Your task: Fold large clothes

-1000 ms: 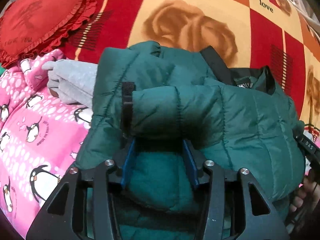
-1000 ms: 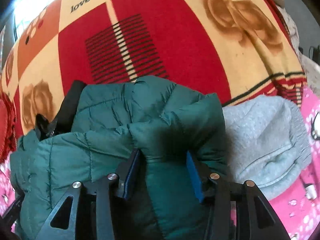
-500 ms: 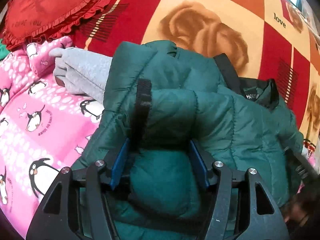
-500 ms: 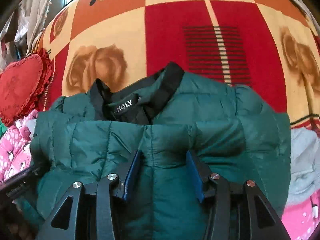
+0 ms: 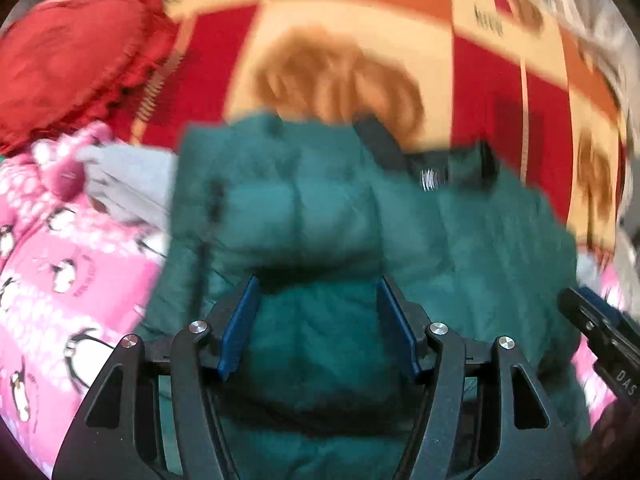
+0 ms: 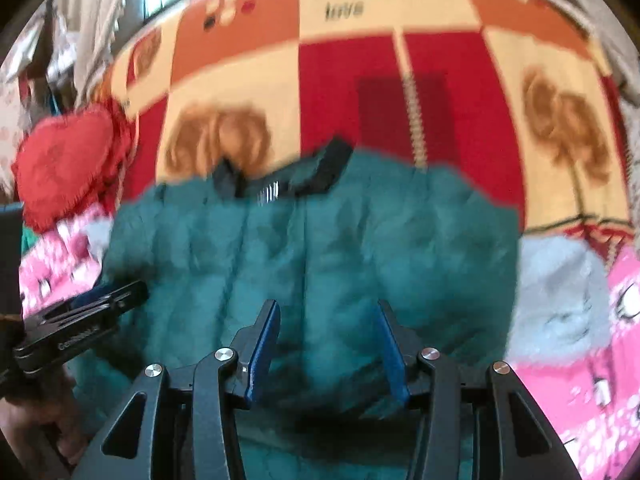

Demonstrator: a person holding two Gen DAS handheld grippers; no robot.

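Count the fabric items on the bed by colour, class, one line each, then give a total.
Green puffer jacket: 1
Grey garment: 1
Red heart cushion: 1
Pink penguin blanket: 1
Red-and-cream rose blanket: 1
Total: 5

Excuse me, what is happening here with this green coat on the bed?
A person with a gripper in each hand is folding a green puffer jacket on a red and cream blanket. The left gripper and the right gripper both have their blue fingers spread over the jacket. A grey garment lies beside it. Both pictures are blurred.
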